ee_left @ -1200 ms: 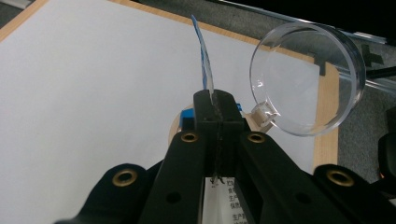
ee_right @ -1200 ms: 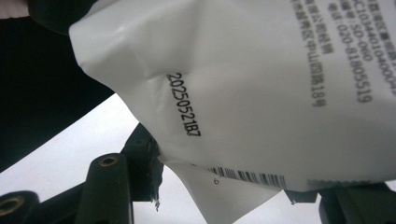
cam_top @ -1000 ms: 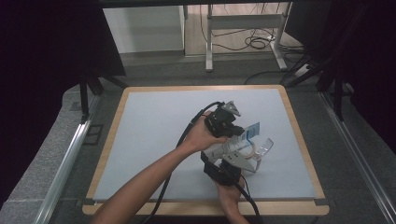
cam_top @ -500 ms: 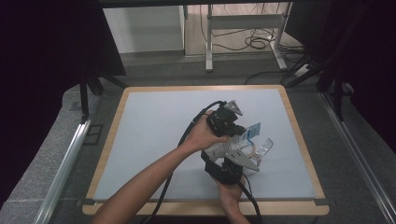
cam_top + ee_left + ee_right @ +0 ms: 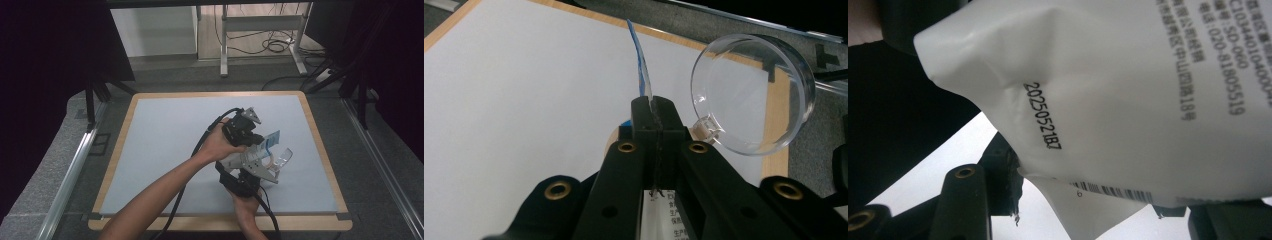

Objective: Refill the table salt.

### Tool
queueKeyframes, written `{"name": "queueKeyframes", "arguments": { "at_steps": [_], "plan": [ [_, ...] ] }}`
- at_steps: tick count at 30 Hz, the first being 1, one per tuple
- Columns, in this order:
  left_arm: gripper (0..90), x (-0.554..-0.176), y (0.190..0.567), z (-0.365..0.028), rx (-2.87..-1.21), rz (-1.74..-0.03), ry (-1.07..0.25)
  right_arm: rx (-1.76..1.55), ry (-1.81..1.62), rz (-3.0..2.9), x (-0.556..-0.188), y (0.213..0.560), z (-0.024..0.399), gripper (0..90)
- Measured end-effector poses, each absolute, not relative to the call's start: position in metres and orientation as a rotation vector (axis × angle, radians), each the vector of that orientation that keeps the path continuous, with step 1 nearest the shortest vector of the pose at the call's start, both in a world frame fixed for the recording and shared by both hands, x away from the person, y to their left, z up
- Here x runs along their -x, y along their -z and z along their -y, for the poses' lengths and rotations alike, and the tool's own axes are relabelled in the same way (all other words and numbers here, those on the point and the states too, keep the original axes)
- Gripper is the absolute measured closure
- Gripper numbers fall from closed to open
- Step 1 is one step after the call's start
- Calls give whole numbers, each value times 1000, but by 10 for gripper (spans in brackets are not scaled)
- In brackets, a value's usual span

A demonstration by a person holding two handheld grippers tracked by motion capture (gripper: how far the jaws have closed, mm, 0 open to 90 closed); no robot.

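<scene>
A white pouch (image 5: 247, 156) with black print (image 5: 1128, 100) and a blue top edge (image 5: 640, 65) is held above the table's right half. My left gripper (image 5: 260, 141) comes from above left, and its jaws are shut on that thin top edge (image 5: 655, 107). My right gripper (image 5: 250, 168) rises from below, with its jaws (image 5: 1088, 195) pressed on either side of the pouch's creased lower part. A clear round plastic cup (image 5: 281, 159) sits just right of the pouch, and its open mouth faces the left gripper view (image 5: 749, 95). What bears the cup is hidden.
The work surface is a pale mat (image 5: 165, 135) with a wooden border (image 5: 220, 94). Black cables (image 5: 205, 137) trail from both grippers toward the near edge. Metal rails (image 5: 70, 175) run along both sides, and a desk frame (image 5: 260, 30) stands beyond the far edge.
</scene>
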State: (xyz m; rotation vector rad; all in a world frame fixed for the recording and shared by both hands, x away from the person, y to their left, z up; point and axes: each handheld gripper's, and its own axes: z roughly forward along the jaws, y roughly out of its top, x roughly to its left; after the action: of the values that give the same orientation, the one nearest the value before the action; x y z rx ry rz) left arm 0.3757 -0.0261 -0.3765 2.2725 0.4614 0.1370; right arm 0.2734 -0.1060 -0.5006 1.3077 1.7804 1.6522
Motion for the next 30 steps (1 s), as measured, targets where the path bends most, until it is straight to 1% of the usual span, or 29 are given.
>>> {"name": "queueKeyframes", "arguments": {
  "at_steps": [30],
  "plan": [
    [900, -376, 373, 28, -2278, -450, -142, -1309, -1670, -1776, -272, 496, 108, 428]
  ]
}}
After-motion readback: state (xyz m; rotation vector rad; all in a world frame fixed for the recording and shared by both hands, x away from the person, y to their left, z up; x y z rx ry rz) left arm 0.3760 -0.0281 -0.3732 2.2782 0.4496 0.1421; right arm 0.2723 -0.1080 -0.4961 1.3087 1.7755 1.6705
